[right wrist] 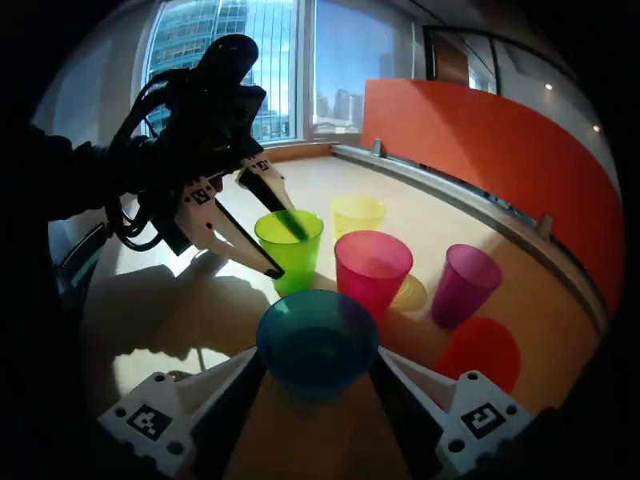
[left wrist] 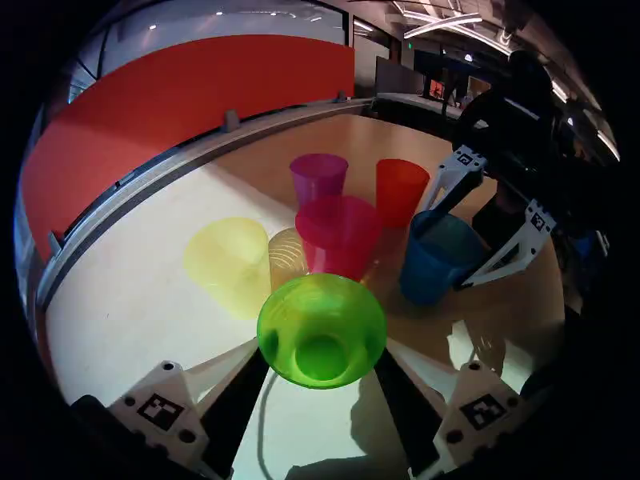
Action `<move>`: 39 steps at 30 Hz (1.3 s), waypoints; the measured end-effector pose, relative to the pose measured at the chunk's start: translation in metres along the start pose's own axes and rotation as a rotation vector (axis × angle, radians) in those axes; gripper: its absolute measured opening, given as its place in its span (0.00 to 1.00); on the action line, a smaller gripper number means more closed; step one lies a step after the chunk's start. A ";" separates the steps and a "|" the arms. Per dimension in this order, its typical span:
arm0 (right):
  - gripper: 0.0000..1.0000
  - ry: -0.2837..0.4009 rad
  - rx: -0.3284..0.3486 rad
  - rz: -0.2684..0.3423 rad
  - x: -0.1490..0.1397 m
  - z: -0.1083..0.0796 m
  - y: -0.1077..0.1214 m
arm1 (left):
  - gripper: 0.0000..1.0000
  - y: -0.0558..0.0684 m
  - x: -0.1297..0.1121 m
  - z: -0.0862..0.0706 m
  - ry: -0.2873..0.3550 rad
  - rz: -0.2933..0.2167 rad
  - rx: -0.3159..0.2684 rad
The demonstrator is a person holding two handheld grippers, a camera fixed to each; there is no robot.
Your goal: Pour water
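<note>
Left gripper view: the left gripper (left wrist: 322,352) clamps a green cup (left wrist: 322,330) between both fingers at a pale wooden table (left wrist: 128,304). Beyond it a yellow cup (left wrist: 228,264), a pink cup (left wrist: 340,236), a purple cup (left wrist: 318,176) and an orange cup (left wrist: 400,190) cluster close together before a red partition (left wrist: 184,88). Right gripper view: the right gripper (right wrist: 318,356) grips a blue cup (right wrist: 318,340) on both sides, mouth up, just in front of the pink cup, while the green cup stands upright beside it. Whether either held cup contains water cannot be told. A person's dark sleeve (right wrist: 72,176) shows behind the left gripper, against a bright window (right wrist: 344,56)
</note>
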State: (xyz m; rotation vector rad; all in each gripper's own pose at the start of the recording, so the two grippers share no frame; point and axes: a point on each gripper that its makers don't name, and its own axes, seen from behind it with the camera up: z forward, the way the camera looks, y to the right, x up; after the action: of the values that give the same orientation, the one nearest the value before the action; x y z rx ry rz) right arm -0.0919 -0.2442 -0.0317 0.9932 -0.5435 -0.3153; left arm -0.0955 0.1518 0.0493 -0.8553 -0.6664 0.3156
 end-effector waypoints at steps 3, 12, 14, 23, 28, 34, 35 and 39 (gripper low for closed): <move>0.88 -0.001 0.003 -0.001 0.000 -0.001 -0.002 | 0.83 0.001 0.006 -0.004 0.020 0.000 0.002; 0.88 0.029 -0.012 0.000 0.013 -0.014 -0.005 | 0.83 0.004 0.023 -0.023 0.071 -0.029 0.000; 0.88 0.037 -0.019 0.000 0.018 -0.019 -0.004 | 0.83 0.005 0.025 -0.028 0.078 -0.030 0.002; 0.88 0.084 -0.055 -0.011 0.042 -0.042 -0.003 | 0.83 0.010 0.038 -0.052 0.121 -0.016 0.026; 0.88 0.118 -0.077 -0.012 0.056 -0.056 -0.001 | 0.83 0.009 0.050 -0.066 0.162 -0.016 0.050; 0.88 0.161 -0.099 -0.011 0.071 -0.072 0.000 | 0.83 0.007 0.062 -0.084 0.208 -0.015 0.079; 0.88 0.168 -0.101 -0.010 0.074 -0.075 0.000 | 0.83 0.006 0.064 -0.087 0.216 -0.014 0.084; 0.88 0.197 -0.111 -0.007 0.083 -0.084 0.000 | 0.83 0.007 0.070 -0.098 0.244 -0.013 0.098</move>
State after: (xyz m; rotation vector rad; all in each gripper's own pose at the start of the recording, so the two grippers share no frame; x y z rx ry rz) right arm 0.0246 -0.2256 -0.0442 0.9067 -0.3401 -0.2476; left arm 0.0220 0.1338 0.0268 -0.7806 -0.4259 0.2250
